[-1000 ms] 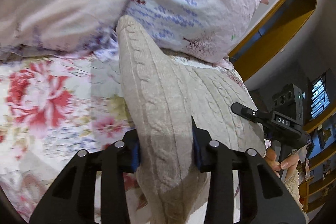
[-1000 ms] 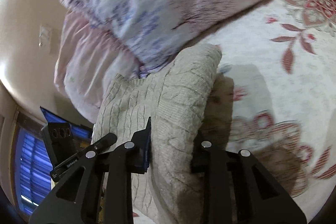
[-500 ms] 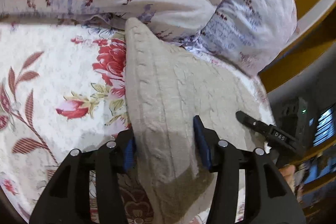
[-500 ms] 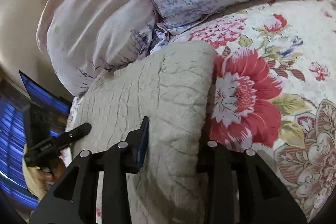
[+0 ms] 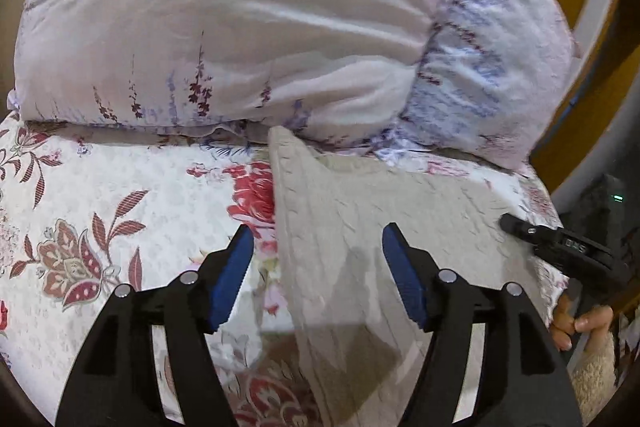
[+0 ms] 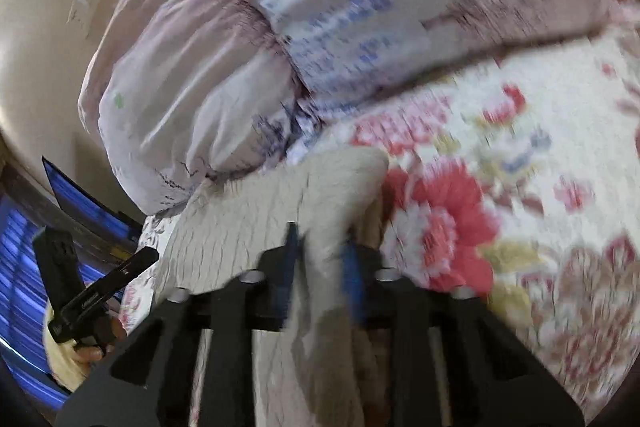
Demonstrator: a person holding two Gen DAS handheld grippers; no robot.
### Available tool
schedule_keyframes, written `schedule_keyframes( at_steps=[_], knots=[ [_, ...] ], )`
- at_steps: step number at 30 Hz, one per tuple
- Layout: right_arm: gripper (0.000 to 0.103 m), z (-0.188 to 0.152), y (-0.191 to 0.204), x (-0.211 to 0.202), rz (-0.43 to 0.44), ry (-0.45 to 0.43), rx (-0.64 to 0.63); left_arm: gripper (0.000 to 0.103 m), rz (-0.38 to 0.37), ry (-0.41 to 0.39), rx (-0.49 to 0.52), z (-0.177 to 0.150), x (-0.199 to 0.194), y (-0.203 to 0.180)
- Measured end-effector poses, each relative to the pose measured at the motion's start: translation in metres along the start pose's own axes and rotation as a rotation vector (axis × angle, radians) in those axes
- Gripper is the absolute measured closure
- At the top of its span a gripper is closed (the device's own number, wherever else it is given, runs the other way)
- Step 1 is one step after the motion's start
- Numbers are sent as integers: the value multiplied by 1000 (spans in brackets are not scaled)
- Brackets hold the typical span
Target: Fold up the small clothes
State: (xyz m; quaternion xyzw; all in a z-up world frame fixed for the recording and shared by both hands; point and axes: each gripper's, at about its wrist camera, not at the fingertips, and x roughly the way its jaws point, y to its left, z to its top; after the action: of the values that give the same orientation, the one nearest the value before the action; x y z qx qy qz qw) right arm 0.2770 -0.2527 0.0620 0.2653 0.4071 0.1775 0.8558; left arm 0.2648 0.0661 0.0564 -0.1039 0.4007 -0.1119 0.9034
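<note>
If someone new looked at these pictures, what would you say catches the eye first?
The beige knitted sweater lies on the flowered bedspread, its far corner reaching the big pale pillows at the head of the bed. The left tongs stand open over its edge, while the right tongs are blurred, close around a fold of it.

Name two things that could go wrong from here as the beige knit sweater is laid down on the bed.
1. The left tongs are open while the right tongs look clamped on the beige knit sweater; a pull could drag it askew.
2. Its far corner touches the pillows and might bunch there.
</note>
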Motion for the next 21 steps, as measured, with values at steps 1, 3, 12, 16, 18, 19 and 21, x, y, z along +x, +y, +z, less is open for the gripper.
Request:
schedule_keyframes(
  at_steps=[1, 3, 12, 16, 18, 19, 21],
  knots=[
    [89, 5, 2, 1, 15, -7, 1, 36, 12, 16, -17, 2, 4, 4],
    [89, 10, 3, 5, 29, -5, 8, 36, -20, 65, -61, 10, 21, 10],
    [94, 18, -16, 17, 26, 10, 58, 90, -174, 125, -248, 27, 62, 37],
    [94, 11, -18, 14, -75, -28, 48, 96, -149, 73, -218, 28, 56, 40],
    [94, 7, -27, 25, -122, 21, 90, 96, -138, 78, -230, 25, 60, 43],
    [94, 7, -29, 29, -134, 32, 107, 96, -129, 83, -229, 24, 64, 43],
    [93, 10, -27, 30, -153, 45, 103, 96, -115, 87, -216, 23, 68, 42]
  ],
)
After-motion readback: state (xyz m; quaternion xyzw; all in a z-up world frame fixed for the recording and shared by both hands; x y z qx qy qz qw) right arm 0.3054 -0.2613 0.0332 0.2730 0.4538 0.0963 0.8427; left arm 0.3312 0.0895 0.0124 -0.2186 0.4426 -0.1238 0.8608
